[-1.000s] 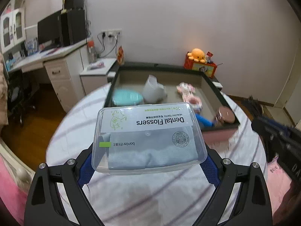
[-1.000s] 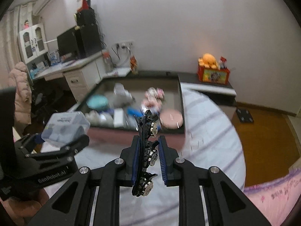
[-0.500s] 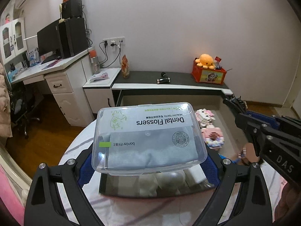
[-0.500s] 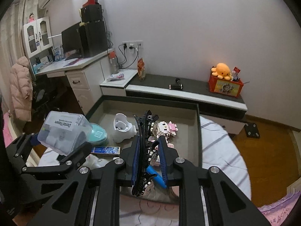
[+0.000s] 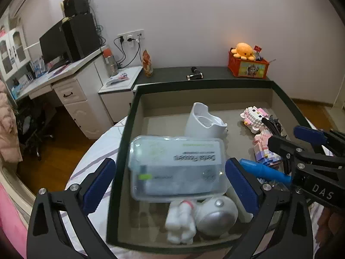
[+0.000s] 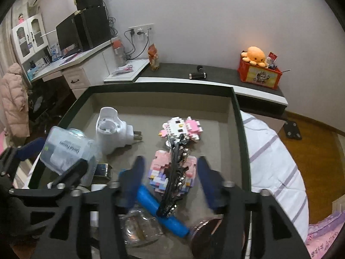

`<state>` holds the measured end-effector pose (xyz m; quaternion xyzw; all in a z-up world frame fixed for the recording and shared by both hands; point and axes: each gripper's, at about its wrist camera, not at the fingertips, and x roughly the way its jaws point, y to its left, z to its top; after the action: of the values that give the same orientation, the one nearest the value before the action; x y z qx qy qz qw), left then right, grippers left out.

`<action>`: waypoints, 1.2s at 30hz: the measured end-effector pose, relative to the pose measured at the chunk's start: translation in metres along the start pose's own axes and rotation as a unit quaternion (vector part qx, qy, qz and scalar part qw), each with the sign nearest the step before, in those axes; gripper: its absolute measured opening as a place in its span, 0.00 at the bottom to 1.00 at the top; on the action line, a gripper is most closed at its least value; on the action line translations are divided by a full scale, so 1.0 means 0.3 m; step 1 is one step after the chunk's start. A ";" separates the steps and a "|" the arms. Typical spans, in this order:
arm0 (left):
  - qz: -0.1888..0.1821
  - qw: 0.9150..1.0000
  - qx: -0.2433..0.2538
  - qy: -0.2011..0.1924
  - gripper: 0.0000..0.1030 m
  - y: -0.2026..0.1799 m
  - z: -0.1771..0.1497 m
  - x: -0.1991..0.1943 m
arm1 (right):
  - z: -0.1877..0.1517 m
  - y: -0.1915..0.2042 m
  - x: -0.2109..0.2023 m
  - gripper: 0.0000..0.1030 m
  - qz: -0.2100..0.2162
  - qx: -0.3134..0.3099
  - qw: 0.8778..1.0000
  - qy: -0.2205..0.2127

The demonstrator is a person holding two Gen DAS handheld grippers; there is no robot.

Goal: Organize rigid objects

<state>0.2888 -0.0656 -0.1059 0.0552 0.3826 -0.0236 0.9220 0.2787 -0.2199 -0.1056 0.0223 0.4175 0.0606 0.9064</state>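
Observation:
A clear dental flosser box sits between the spread pads of my left gripper, free of them, over the dark-rimmed tray. It also shows in the right wrist view. My right gripper is open, and a black studded hair clip hangs loose between its pads above pink block figures. The right gripper also shows at the right of the left wrist view.
The tray holds a white plug-in device, a blue tube, a white figure, a silver dome, a Hello Kitty block figure and a round pink tin. A desk and low shelf lie beyond.
Both grippers opened over the tray. The flosser box left the left pads and the hair clip left the right pads; both have dropped toward the tray.

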 end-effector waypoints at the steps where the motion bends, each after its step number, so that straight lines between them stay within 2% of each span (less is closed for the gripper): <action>1: -0.002 1.000 -0.007 -0.002 1.00 0.014 0.000 -0.012 | -0.001 -0.004 -0.005 0.76 -0.003 0.004 1.000 -0.002; 5: -0.001 0.999 -0.025 -0.021 1.00 0.063 -0.017 -0.089 | -0.014 -0.003 -0.069 0.87 0.001 0.022 0.999 -0.024; 6: 0.000 0.999 -0.032 -0.028 1.00 0.079 -0.023 -0.121 | -0.017 0.001 -0.087 0.97 0.003 0.024 0.999 -0.029; 7: 0.002 0.999 -0.035 -0.032 1.00 0.089 -0.029 -0.144 | -0.018 0.004 -0.107 1.00 -0.003 0.026 0.999 -0.036; 16: 0.012 0.996 -0.049 -0.070 1.00 0.161 -0.094 -0.420 | -0.079 0.056 -0.391 1.00 -0.023 0.060 0.993 -0.095; 25: 0.008 0.992 -0.049 -0.119 1.00 0.189 -0.187 -0.759 | -0.237 0.149 -0.746 1.00 -0.036 0.063 0.985 -0.155; 30: 0.003 0.988 -0.056 -0.145 1.00 0.195 -0.277 -0.931 | -0.344 0.214 -0.924 1.00 -0.039 0.049 0.982 -0.180; 36: 0.004 0.985 -0.069 -0.156 1.00 0.197 -0.405 -1.058 | -0.484 0.287 -1.069 1.00 -0.043 0.021 0.978 -0.202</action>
<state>-0.0157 0.0082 0.0384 -0.0120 0.2345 -0.0020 0.9720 -0.0461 -0.1773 0.0497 0.0349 0.2272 0.0070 0.9732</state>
